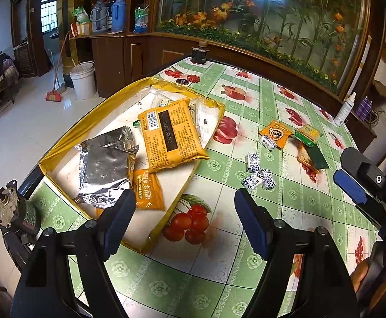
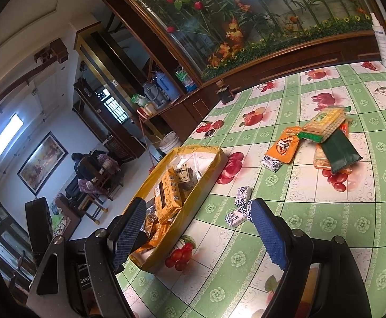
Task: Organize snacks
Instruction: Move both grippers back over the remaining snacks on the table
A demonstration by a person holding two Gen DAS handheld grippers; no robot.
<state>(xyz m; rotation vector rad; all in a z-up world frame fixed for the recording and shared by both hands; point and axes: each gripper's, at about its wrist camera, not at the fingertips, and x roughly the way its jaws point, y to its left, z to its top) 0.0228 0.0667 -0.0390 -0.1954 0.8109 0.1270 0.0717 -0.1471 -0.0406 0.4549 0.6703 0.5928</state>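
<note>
A shallow yellow box (image 1: 52, 156) (image 2: 206, 185) lies on the table's left part. In it are a silver foil bag (image 1: 105, 169), a large orange snack packet (image 1: 169, 137) (image 2: 167, 196) and a small orange sachet (image 1: 149, 192). Loose on the cloth to its right lie small black-and-white wrapped candies (image 1: 257, 171) (image 2: 239, 209), an orange packet (image 1: 275, 133) (image 2: 284, 148) and a pile of cracker and green packets (image 1: 308, 143) (image 2: 330, 137). My left gripper (image 1: 185, 225) hangs open over the box's near corner, empty. My right gripper (image 2: 200, 235) (image 1: 352, 185) is open and empty just short of the candies.
The green fruit-print tablecloth (image 1: 219, 265) (image 2: 325, 225) covers the table. A small motor (image 1: 9, 212) sits at the near left edge, a white spray bottle (image 1: 345, 110) (image 2: 381, 42) at the far right. A dark jar (image 1: 199, 53) stands at the far edge before a wooden cabinet.
</note>
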